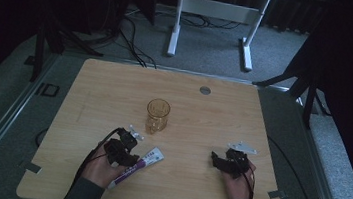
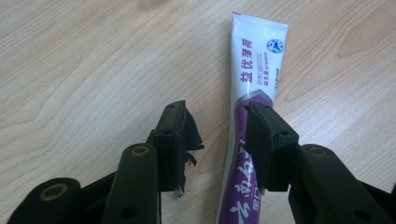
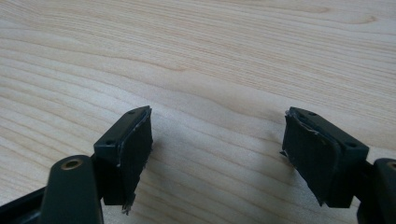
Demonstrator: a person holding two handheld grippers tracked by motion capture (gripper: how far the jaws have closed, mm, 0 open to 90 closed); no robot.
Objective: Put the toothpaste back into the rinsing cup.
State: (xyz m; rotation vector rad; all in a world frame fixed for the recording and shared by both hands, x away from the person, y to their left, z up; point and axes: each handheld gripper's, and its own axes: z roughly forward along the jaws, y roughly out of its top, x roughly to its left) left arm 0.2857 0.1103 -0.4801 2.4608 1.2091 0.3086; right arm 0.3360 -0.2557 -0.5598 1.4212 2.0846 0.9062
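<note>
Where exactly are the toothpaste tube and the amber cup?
toothpaste tube (image 2: pixel 257 70), left gripper view, on its white printed upper part.
amber cup (image 1: pixel 157 116), high view, on its side wall.

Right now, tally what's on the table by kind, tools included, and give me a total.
Tubes: 1, the tube, lying flat.
Cups: 1, the cup, upright.
Tools: 2, the left tool and the right tool, both open.
Total: 4
</note>
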